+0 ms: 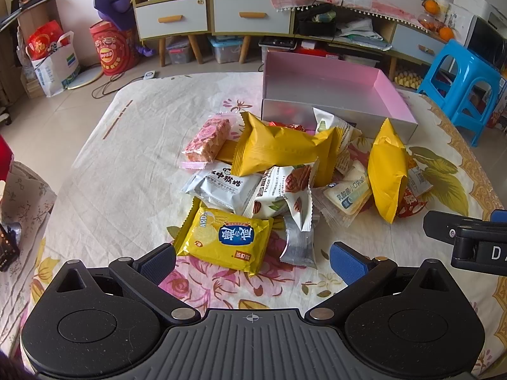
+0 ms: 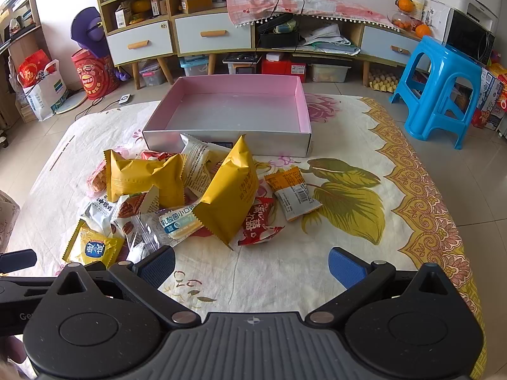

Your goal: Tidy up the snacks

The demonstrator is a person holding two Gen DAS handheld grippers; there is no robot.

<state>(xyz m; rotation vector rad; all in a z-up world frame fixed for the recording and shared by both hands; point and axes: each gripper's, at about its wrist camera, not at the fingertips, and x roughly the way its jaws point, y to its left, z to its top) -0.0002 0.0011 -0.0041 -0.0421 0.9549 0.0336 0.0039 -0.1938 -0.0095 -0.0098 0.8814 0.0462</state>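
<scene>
A heap of snack packets lies on the floral tablecloth in front of an empty pink-lined box (image 1: 332, 85) (image 2: 234, 110). Nearest my left gripper (image 1: 253, 262) is a yellow cracker packet (image 1: 225, 237) (image 2: 93, 247), with a white packet (image 1: 218, 186), a pecan packet (image 1: 282, 196), a pink packet (image 1: 207, 141) and plain yellow packets (image 1: 279, 147) (image 2: 231, 196) behind. A red packet (image 2: 259, 221) and an orange-white packet (image 2: 293, 193) lie ahead of my right gripper (image 2: 252, 266). Both grippers are open and empty, hovering above the cloth.
The right gripper's body shows at the right edge of the left wrist view (image 1: 469, 237). A blue plastic stool (image 2: 440, 88) stands beside the table on the right. Cabinets with drawers (image 2: 212, 34) line the back wall. Bags (image 1: 54, 60) stand on the floor at left.
</scene>
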